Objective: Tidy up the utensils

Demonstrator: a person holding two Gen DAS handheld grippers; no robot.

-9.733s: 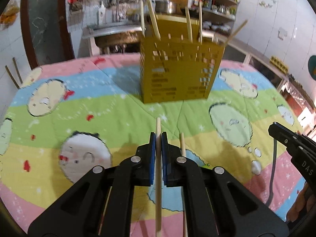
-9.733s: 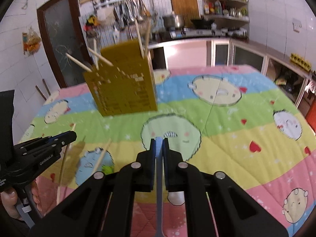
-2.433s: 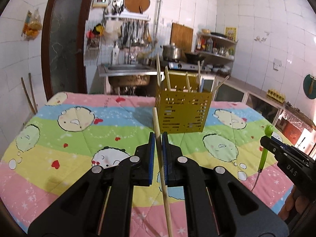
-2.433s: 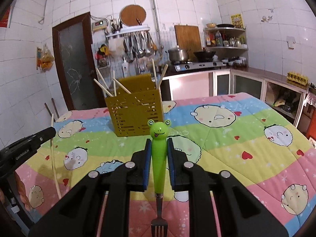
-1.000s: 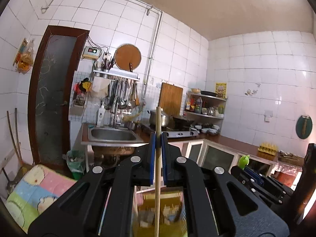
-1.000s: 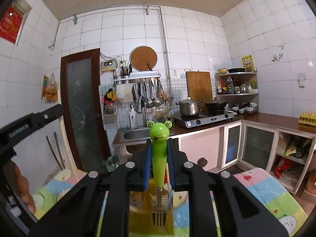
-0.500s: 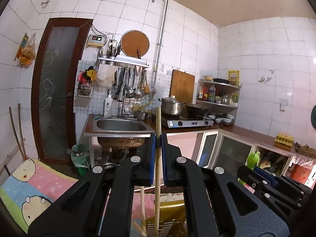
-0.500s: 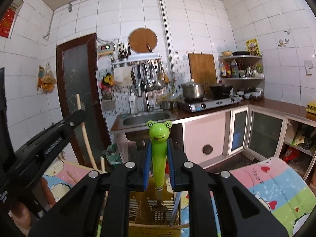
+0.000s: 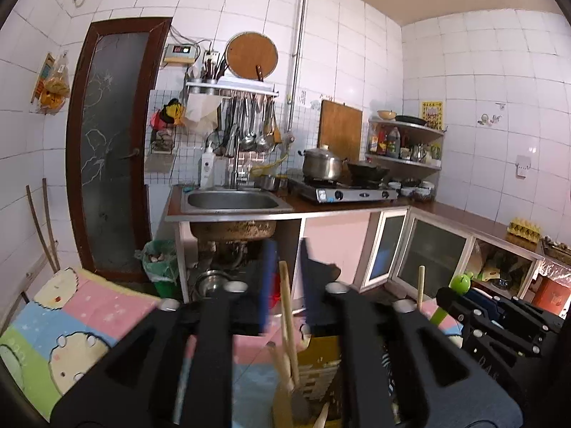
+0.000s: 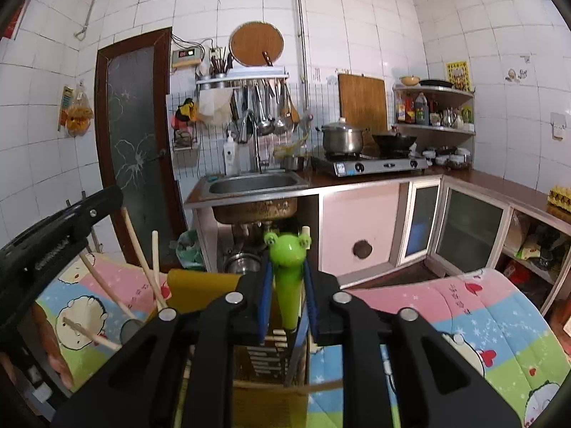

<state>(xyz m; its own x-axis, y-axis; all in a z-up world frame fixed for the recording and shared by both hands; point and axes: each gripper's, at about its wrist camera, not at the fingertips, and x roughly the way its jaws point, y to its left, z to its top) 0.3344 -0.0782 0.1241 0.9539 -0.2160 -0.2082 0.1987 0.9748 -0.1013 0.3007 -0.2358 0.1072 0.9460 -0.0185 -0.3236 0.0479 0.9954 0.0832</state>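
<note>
My left gripper (image 9: 285,281) is open above the yellow slotted utensil holder (image 9: 321,356). A wooden chopstick (image 9: 288,324) stands loose between its jaws, tilted, its lower end down in the holder. My right gripper (image 10: 287,292) has its jaws slightly apart around the green frog-handled fork (image 10: 287,274), which stands tines-down in the holder (image 10: 203,289). Other chopsticks (image 10: 142,260) lean out of the holder. The left gripper (image 10: 60,235) shows at the left of the right wrist view. The right gripper (image 9: 496,324) with the frog handle (image 9: 458,285) shows in the left wrist view.
The holder stands on a table covered by a colourful cartoon cloth (image 10: 481,314). Beyond it are a sink (image 9: 232,201), a gas stove with pots (image 9: 342,189), cabinets (image 10: 464,228) and a dark door (image 9: 107,149).
Both grippers lowered over the holder. The left jaws opened and let the chopstick drop in. The right jaws loosened around the frog fork, now down inside the holder.
</note>
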